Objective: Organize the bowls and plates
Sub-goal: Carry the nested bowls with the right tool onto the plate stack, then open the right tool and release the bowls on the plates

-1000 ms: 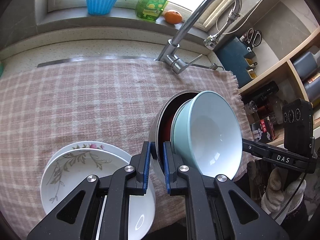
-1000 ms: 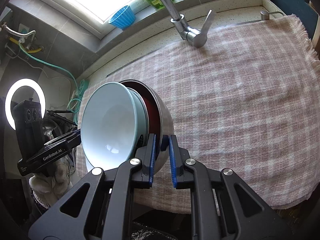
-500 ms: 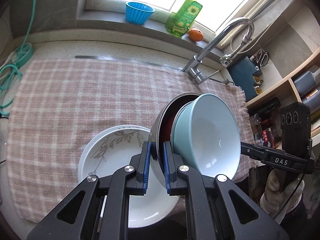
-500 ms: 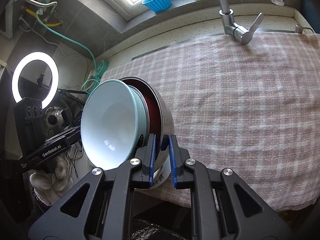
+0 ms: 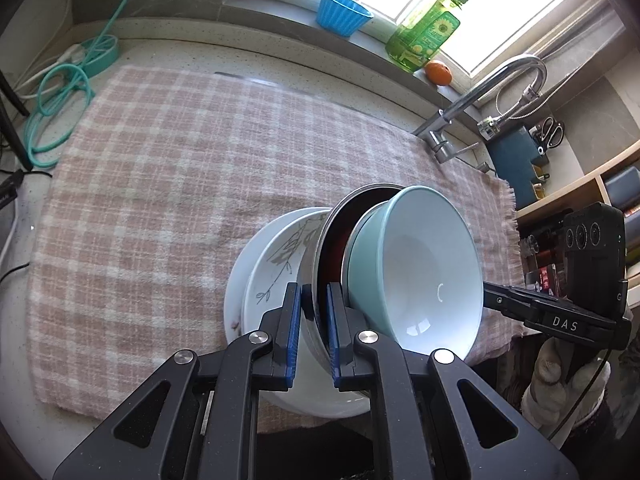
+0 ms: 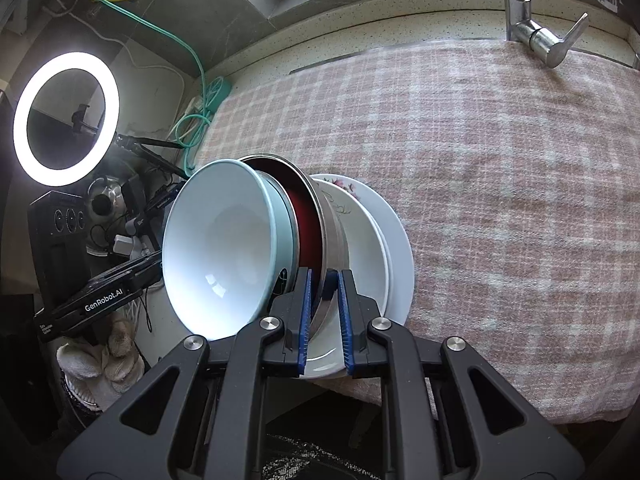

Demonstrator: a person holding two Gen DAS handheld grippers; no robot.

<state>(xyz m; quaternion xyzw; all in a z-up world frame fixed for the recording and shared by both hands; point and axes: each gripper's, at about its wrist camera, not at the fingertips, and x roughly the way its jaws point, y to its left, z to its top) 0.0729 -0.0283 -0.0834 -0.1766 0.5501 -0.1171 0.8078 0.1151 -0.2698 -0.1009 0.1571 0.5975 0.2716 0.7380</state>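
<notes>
A steel bowl (image 5: 311,268) (image 6: 334,236) with a dark red inside carries a pale teal bowl (image 5: 424,264) (image 6: 224,248) nested in it. My left gripper (image 5: 314,300) is shut on the steel rim on one side. On the opposite side my right gripper (image 6: 324,284) is shut on the same rim. The bowls hang just over a stack of white flowered plates (image 5: 272,256) (image 6: 390,240) near the front edge of the pink checked cloth (image 5: 160,200). Whether the steel bowl touches the plates I cannot tell.
A tap (image 5: 472,100) (image 6: 528,24) stands at the back right. A blue cup (image 5: 342,14), a green bottle (image 5: 426,36) and an orange (image 5: 438,72) line the sill. A teal hose (image 5: 60,92) and a ring light (image 6: 66,116) are at the left, shelves (image 5: 592,184) at the right.
Both grippers carried the nested bowls leftward across the cloth, and the bowls now hang over the flowered plates instead of beside them. Both grips stayed shut on the steel rim.
</notes>
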